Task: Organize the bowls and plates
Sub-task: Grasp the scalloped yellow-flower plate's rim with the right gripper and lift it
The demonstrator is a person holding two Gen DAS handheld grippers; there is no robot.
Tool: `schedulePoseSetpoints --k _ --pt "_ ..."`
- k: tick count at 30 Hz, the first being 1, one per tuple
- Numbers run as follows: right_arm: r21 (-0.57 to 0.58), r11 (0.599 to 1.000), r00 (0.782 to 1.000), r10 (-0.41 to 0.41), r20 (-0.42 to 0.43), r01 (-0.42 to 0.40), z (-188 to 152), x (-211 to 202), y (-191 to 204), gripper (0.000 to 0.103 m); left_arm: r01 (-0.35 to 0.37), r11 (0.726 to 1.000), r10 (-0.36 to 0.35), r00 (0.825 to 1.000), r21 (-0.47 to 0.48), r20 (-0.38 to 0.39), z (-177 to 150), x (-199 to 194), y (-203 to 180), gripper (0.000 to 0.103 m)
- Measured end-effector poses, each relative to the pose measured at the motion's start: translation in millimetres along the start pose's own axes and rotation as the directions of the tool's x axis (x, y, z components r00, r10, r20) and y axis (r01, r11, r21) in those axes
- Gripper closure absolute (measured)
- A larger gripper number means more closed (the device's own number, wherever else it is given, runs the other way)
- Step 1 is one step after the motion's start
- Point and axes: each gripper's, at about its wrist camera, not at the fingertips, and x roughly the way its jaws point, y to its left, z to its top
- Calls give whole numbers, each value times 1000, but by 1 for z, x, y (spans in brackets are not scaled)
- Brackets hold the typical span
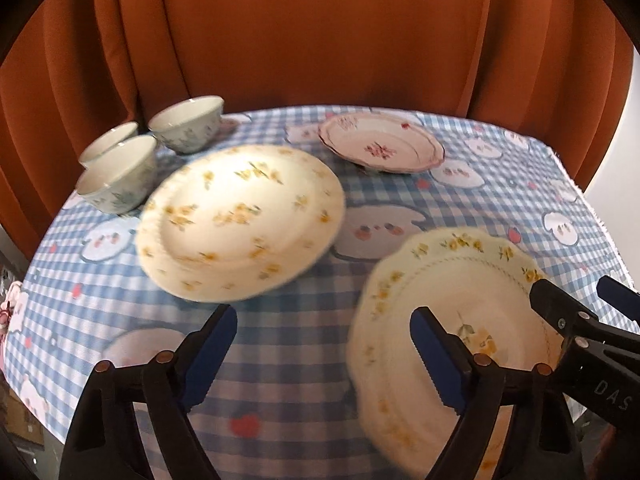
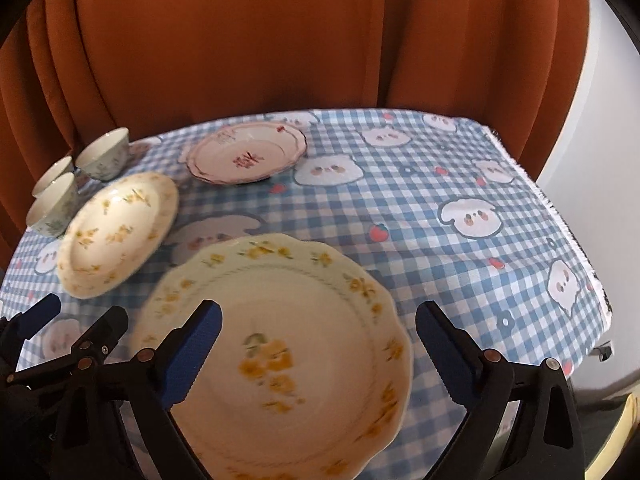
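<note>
A round cream plate with yellow flowers lies left of centre on the checked cloth. A scalloped cream plate with yellow flowers lies at the near right. A pink-flowered scalloped plate lies at the back. Three pale floral bowls stand at the back left. My left gripper is open and empty above the cloth, just before the round plate. My right gripper is open and empty over the scalloped yellow plate; it also shows in the left wrist view.
The table has a blue-and-white checked cloth with cartoon prints. An orange curtain hangs close behind it. The cloth's right edge drops off beside a white wall. My left gripper shows at the right wrist view's left edge.
</note>
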Motion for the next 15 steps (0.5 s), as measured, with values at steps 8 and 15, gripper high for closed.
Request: schedulePoseSetpoints --k 8,15 --pt "-22 999 996 39 -83 -41 -1 39 -29 12 -30 1000 31 995 9 -90 -7 30 -34 23" --pt "-46 994 983 91 -158 -99 -4 68 -38 20 -29 999 25 987 -23 -157 -9 48 -46 30"
